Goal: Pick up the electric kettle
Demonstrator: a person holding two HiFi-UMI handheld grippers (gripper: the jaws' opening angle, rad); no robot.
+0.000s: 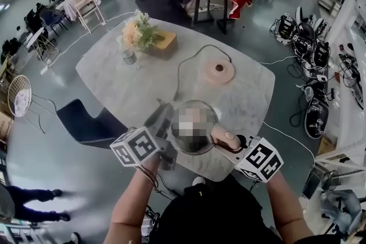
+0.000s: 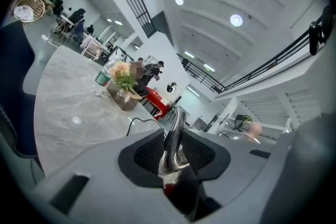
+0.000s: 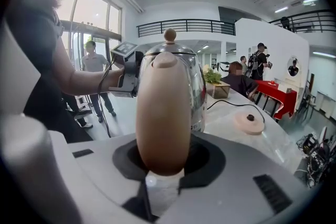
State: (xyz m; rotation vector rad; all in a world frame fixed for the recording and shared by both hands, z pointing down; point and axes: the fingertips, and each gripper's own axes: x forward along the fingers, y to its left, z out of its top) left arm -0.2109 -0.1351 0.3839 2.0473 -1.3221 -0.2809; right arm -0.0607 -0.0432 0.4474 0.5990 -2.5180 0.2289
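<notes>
The shiny steel electric kettle (image 1: 194, 128) is over the near part of the marble table (image 1: 114, 74), apart from its round beige base (image 1: 219, 71), which sits farther back. My right gripper (image 1: 231, 141) is shut on the kettle's beige handle (image 3: 163, 113), which fills the gap between its jaws; the steel body (image 3: 198, 86) and lid knob (image 3: 169, 35) rise behind it. From the left, my left gripper (image 1: 164, 123) is shut on the kettle's metal spout (image 2: 175, 139). Whether the kettle's bottom touches the table is hidden.
A black cord (image 1: 183, 66) runs from the base across the table. At the far side stand a flower vase (image 1: 137, 34), a wooden box (image 1: 164, 43) and a seated person (image 1: 163, 0). A dark blue chair (image 1: 86, 123) is at the left edge; gear lies on the floor at right (image 1: 311, 48).
</notes>
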